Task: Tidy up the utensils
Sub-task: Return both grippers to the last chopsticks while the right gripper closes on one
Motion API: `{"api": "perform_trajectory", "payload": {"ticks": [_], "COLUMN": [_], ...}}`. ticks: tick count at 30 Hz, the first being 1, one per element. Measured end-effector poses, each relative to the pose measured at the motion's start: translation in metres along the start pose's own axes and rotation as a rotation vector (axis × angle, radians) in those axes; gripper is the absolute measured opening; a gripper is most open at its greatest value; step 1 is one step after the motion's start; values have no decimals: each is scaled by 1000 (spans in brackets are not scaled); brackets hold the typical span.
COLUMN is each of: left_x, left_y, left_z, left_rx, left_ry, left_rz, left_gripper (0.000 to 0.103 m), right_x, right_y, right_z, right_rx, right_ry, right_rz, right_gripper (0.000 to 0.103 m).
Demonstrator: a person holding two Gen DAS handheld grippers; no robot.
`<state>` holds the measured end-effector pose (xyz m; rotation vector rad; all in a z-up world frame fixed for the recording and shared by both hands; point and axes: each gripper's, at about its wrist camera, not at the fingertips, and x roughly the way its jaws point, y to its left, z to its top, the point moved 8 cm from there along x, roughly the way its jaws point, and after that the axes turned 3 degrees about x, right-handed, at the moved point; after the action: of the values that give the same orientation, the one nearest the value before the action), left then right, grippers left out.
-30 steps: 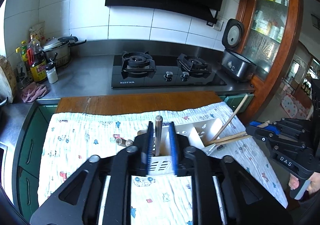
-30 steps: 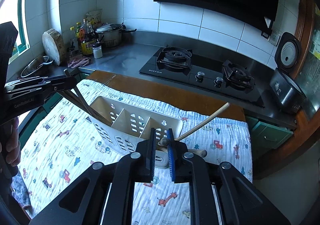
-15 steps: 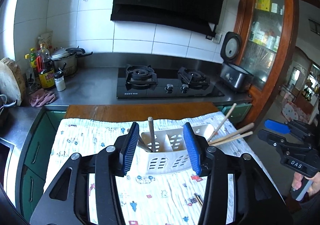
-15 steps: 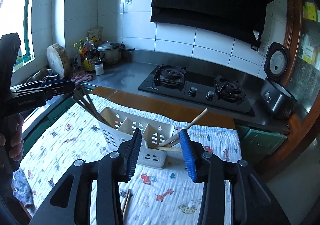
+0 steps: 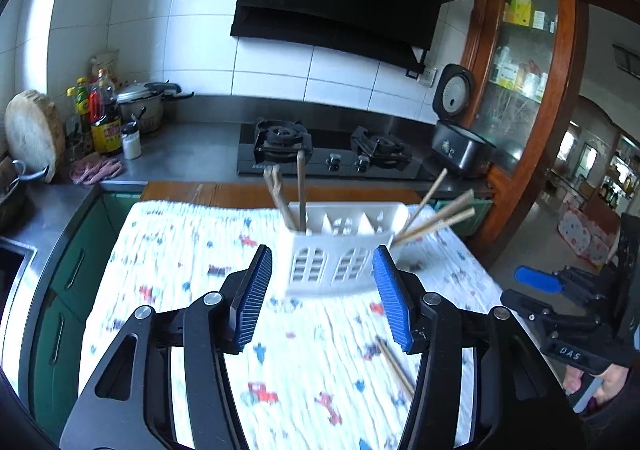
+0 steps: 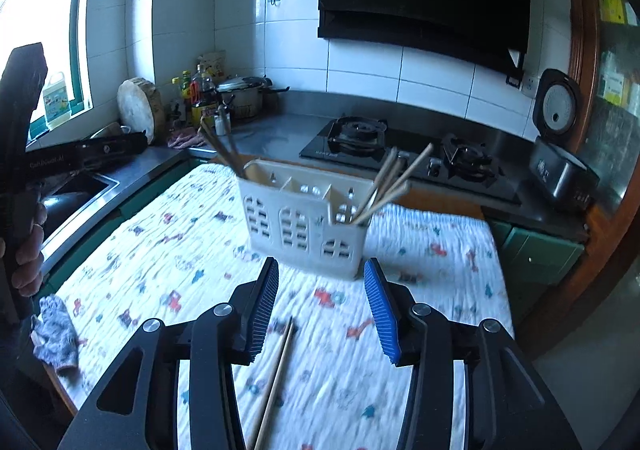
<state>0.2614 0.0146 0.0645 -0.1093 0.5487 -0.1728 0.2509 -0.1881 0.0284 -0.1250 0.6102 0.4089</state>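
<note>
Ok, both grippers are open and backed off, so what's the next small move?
Probably lower the right gripper onto the loose chopsticks lying on the cloth just below it; they are the only utensils outside the caddy.

Left tool (image 5: pixel 322 296): jaws spread wide, blue ribbed pads (image 5: pixel 252 302) facing each other, nothing between them. Right tool (image 6: pixel 322 310): jaws likewise wide apart, empty, gripped at the handle by a hand (image 5: pixel 600 386).
</note>
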Motion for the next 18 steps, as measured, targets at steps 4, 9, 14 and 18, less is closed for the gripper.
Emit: {"api": "perform_trajectory", "payload": {"ticks": [4,9,14,18], "left_x": [-13,-28,-42,-50], "left_y": [2,2,7,10], "left_z": [-29,-67,-104,-133], "left_rx": [2,-7,-31,-51], "left_ry": [-1,14,29,45], "left_rz": [25,42,67,90], "left_gripper": [55,56,58,58], "right_x": [-2,-5,-9,-9], "right_y": [8,15,24,33], "right_z": [-39,-85,-126,-152], "right_rx": [-9,2,42,56], "right_ry": [22,53,75,87], "right_rz": [-19,-18,0,-11], "right_gripper": [44,44,43,41]}}
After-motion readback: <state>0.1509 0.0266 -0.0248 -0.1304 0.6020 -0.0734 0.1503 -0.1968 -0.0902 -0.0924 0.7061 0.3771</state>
